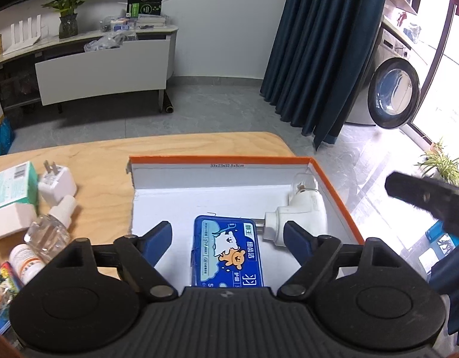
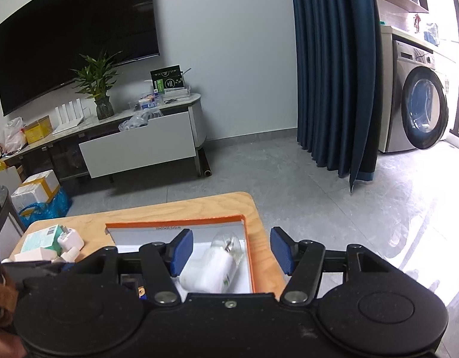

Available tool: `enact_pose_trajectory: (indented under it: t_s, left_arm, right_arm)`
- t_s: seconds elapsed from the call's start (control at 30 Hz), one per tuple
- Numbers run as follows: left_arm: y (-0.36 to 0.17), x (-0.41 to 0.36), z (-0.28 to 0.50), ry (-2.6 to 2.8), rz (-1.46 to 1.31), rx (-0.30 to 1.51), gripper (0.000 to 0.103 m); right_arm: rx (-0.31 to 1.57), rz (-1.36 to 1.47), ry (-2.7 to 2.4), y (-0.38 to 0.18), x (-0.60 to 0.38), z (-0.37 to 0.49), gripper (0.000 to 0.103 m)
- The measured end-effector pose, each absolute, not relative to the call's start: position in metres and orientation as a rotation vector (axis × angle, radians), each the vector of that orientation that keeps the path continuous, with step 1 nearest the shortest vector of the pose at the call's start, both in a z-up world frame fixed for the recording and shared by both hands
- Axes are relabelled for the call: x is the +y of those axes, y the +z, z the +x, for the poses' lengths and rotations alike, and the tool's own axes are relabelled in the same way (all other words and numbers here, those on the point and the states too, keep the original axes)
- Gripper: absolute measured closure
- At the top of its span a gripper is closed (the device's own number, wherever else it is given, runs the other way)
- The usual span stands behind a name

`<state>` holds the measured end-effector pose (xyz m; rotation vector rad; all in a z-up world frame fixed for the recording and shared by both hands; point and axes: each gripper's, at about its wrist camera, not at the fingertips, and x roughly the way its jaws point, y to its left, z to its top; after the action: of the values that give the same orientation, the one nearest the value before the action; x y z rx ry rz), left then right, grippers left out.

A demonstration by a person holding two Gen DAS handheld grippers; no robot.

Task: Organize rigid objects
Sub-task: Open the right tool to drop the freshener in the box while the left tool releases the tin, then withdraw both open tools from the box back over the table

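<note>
From where I stand, the left gripper point(image 1: 228, 234) is at the bottom centre of its own view, with its blue fingers wide apart and nothing between them. It hangs just above the blue tin point(image 1: 228, 252), which lies flat on the white floor of the orange-edged box point(image 1: 333, 185). The fingers do not seem to touch the tin. To the right of the tin, in the far right corner of the box, lies a white plug-in device point(image 1: 298, 211) with a clear bulb part on its end. So two things are already inside the box.

The right gripper point(image 2: 230, 252) is also spread open and carries nothing. In its view it is low in the frame, above the right edge of the same box point(image 2: 248, 256), and the white plug-in device point(image 2: 213, 271) shows between its fingers.

On the left side of the left view, more things wait on the wooden counter point(image 1: 110, 161): a white charger plug point(image 1: 57, 183), a small clear bottle point(image 1: 52, 226), a green and white carton point(image 1: 10, 200), a white bottle with an orange label point(image 1: 25, 261) and a colourful flat pack point(image 1: 2, 289) at the lower left edge.

I judge that the task is less than half done, because at least five things are outside the box.
</note>
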<state>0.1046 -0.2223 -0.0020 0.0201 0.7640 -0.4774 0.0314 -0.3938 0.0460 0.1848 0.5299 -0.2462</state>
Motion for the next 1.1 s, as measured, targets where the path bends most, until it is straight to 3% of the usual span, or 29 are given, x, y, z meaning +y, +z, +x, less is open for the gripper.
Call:
enact_pose_trajectory:
  t_s: [0.13,0.33,0.63,1.1]
  left_arm:
    - [0.009,-0.21,0.092,-0.448,0.023,0.763,0.018]
    - [0.028,-0.191,0.073,-0.411,0.011,0.757,0.008]
    - [0.037,-0.166,0.05,-0.357,0.015,0.754,0.001]
    - [0.035,-0.116,0.025,-0.274,-0.008,0.75,0.001]
  right_arm:
    - [0.534,0.204,-0.231,0.048,-0.386,0.024,0.03]
    - [0.549,0.208,-0.211,0.051,-0.369,0.016,0.025]
    - [0.556,0.2,-0.181,0.055,-0.338,-0.007,0.018]
    - [0.587,0.183,-0.103,0.052,-0.294,-0.016,0.016]
